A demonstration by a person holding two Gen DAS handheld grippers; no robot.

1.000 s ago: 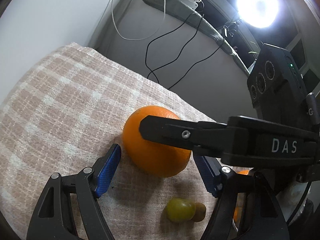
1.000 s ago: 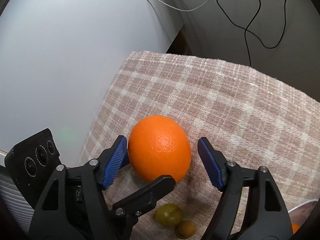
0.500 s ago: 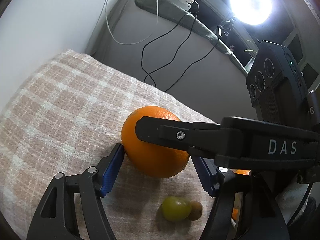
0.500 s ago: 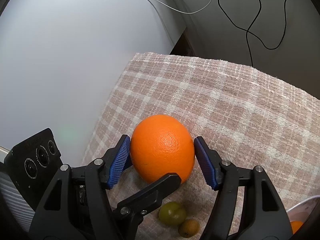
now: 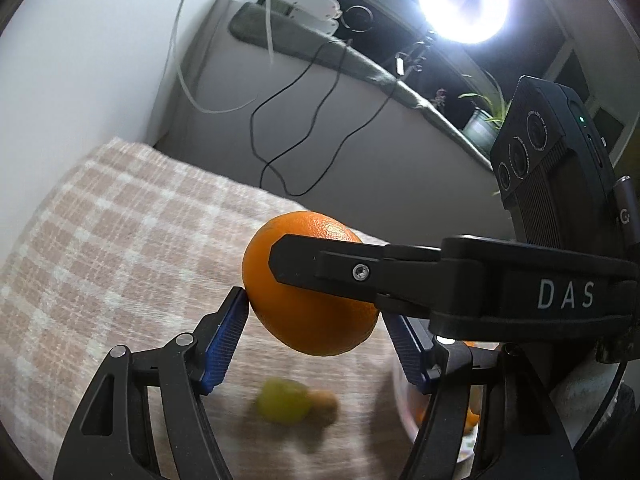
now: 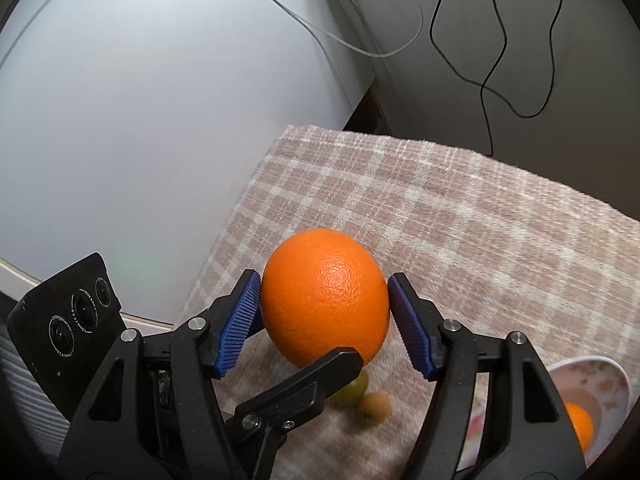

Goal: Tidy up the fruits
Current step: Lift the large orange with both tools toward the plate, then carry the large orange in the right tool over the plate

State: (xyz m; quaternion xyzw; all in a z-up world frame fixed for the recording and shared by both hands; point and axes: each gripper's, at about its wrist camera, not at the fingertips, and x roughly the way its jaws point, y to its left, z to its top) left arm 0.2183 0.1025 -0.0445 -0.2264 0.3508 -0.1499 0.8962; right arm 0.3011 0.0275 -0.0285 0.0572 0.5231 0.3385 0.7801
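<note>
A large orange (image 5: 308, 320) (image 6: 325, 300) is held above the checked cloth (image 5: 112, 248) (image 6: 480, 240). My left gripper (image 5: 316, 336) is shut on it, blue pads on both sides. My right gripper (image 6: 324, 316) is shut on the same orange from a crossing angle; one right finger lies across the orange in the left wrist view. A small green fruit (image 5: 284, 400) (image 6: 354, 390) and a small brown fruit (image 5: 322, 402) (image 6: 374, 404) lie on the cloth below. A white bowl (image 6: 592, 376) with an orange fruit (image 6: 578, 426) inside sits at the lower right.
A white wall panel (image 6: 160, 120) borders the cloth on the left. Black and white cables (image 6: 492, 60) hang behind. A bright lamp (image 5: 464, 0) and a window sill with a potted plant (image 5: 480, 124) stand at the back. The bowl's rim (image 5: 400, 396) shows behind my left gripper's right finger.
Both grippers closed on the orange and raised it off the cloth. The small fruits below stayed put.
</note>
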